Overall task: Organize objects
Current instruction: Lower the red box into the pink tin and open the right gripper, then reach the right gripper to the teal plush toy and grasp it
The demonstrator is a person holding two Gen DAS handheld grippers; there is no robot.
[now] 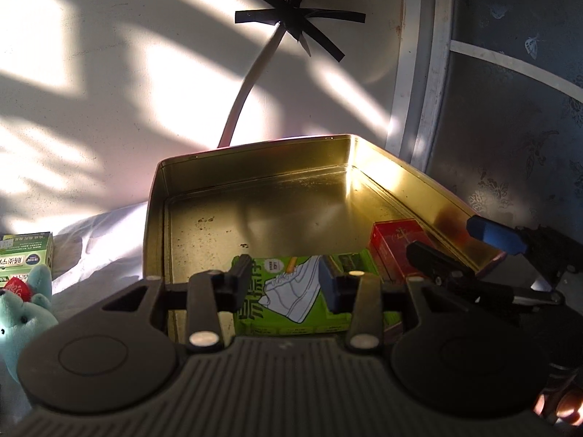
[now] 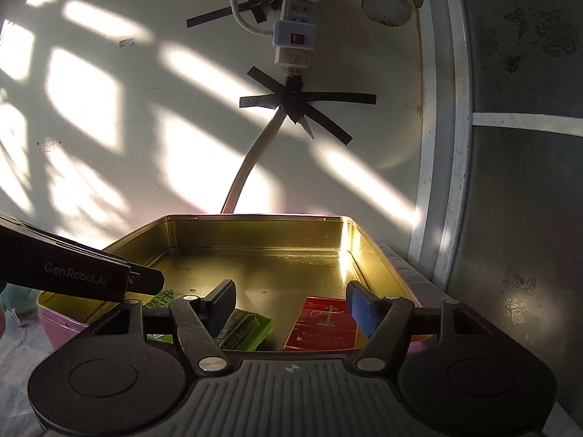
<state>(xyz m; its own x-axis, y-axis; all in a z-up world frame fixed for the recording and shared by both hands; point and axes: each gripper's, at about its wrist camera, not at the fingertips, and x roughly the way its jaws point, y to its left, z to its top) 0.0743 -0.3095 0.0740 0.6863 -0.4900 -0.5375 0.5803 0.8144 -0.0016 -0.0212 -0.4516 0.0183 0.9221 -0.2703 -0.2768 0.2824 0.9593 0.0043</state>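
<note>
Left wrist view: the left gripper (image 1: 288,282) is hovering low-centre in the frame over the near part of the gold tin (image 1: 255,178), jaws standing moderately apart and gripping nothing. The green packet (image 1: 291,302) is lying flat on the tin floor directly beneath the gap — under the jaws, not between them; its lower edge is hidden by the gripper body. The red box (image 1: 391,244) is sitting just right of the packet, against the tin's right wall. The right gripper (image 1: 459,244) is reaching in from the right edge, jaws also apart.

Right wrist view: the right gripper (image 2: 293,306) is open and empty; the red box (image 2: 320,327) is lying below the gap, nearer the blue-padded right finger. The green packet (image 2: 240,331) is partly covered by the left finger.

At left frame edge, left view — a teal plush toy (image 1: 22,317) and a green carton (image 1: 25,255), both cut off, outside the tin.
</note>
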